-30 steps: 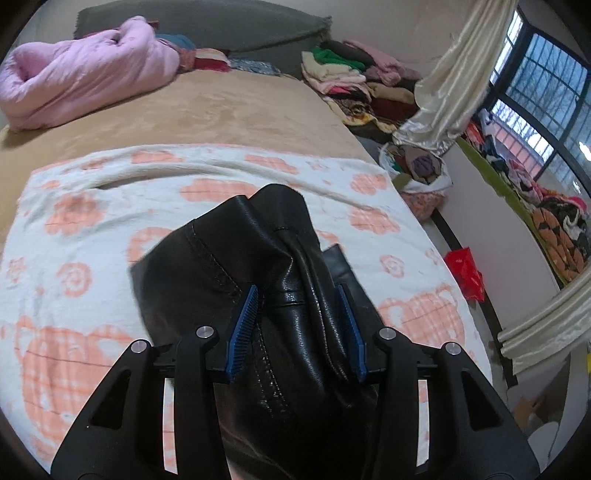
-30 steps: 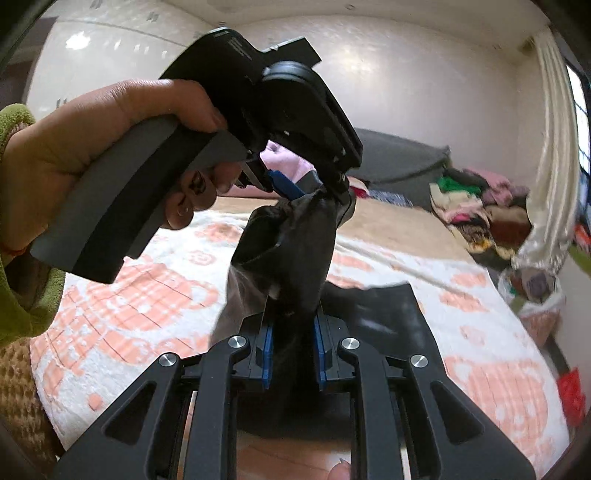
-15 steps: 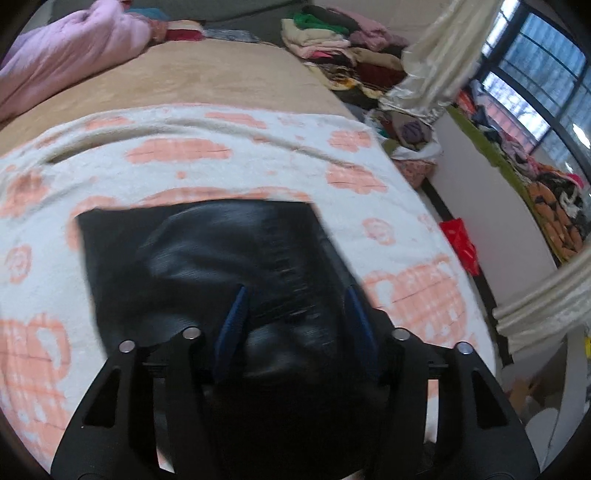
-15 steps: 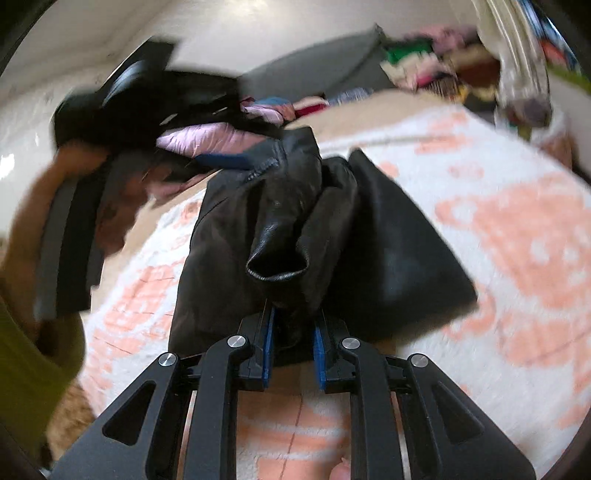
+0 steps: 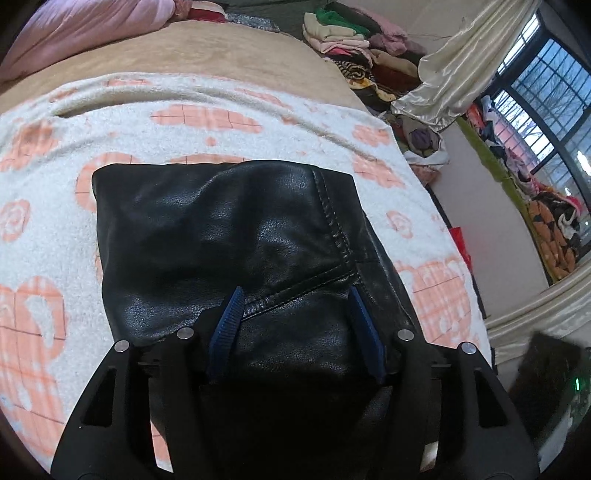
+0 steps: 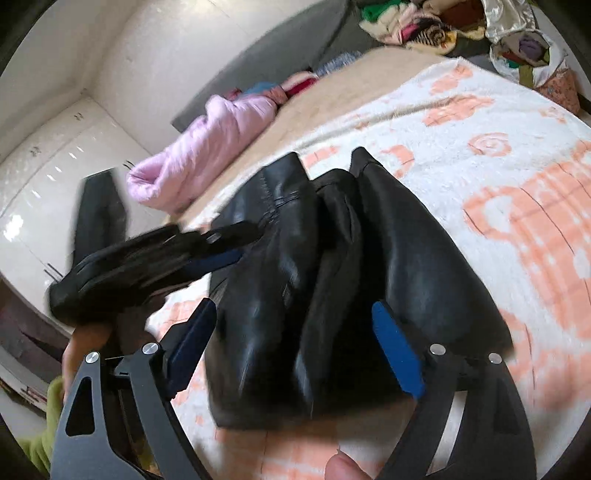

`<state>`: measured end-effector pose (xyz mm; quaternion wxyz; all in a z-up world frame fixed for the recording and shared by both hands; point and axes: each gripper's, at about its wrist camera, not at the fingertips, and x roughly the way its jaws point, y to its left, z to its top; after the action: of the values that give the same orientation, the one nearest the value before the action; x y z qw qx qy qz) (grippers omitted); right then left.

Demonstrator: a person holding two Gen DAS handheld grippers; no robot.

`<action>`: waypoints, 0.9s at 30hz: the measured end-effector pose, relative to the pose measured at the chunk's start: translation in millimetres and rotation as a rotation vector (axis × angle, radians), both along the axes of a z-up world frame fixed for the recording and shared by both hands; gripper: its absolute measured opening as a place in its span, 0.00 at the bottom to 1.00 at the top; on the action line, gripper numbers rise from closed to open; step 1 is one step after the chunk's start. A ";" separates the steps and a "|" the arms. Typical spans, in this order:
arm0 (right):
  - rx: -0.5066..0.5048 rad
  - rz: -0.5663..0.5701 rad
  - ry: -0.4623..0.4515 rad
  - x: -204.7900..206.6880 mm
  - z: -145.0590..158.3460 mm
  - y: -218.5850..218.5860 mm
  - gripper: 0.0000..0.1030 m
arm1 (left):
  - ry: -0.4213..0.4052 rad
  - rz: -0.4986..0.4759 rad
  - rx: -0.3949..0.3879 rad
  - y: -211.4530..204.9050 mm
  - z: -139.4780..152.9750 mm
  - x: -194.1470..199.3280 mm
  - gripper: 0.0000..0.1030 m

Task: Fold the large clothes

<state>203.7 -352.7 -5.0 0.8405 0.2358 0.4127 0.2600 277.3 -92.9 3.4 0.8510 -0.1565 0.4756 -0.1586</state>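
We see the black leather garment [image 5: 229,236] folded on a white-and-peach blanket [image 5: 48,206]; pink quilt [image 5: 74,29] at 11 o'clock. Left gripper [image 5: 295,314] and right gripper [image 6: 295,325] both spread apart.

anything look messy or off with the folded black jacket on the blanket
Yes. The black leather jacket is not a flat fold: in the right wrist view it is bunched into upright ridges, with two corners poking out at its far edge. It sits on the white and orange blanket. Both grippers, left gripper and right gripper, are open.
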 end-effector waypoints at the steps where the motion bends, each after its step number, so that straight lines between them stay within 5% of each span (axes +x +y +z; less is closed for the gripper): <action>1: -0.002 0.016 0.008 7.8 0.4 5.2 0.74 | -0.009 0.004 -0.011 3.7 2.2 -2.1 0.49; 4: -0.020 0.076 -0.034 19.9 6.4 21.2 0.31 | -0.059 0.047 -0.021 23.6 14.3 -12.4 0.49; 6: -0.096 0.102 -0.127 16.6 24.8 34.0 0.26 | -0.077 0.077 -0.025 39.0 18.5 -20.5 0.53; 9: -0.101 0.142 -0.267 4.7 59.4 35.7 0.25 | -0.085 0.116 -0.030 60.3 17.9 -32.4 0.54; 12: -0.105 0.112 -0.304 9.4 72.3 15.8 0.25 | -0.061 0.127 -0.064 69.9 9.5 -37.8 0.58; 21: -0.003 -0.014 -0.080 43.0 -22.3 -62.6 0.25 | 0.045 0.088 -0.102 37.5 -32.0 -34.1 0.77; 27: 0.028 -0.031 -0.032 38.3 -43.7 -66.5 0.28 | 0.066 0.046 -0.057 13.8 -36.3 -35.4 0.84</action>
<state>241.9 -419.2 -48.7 0.8476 0.2500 0.3917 0.2563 241.9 -79.1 -32.9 0.8335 -0.1968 0.4948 -0.1471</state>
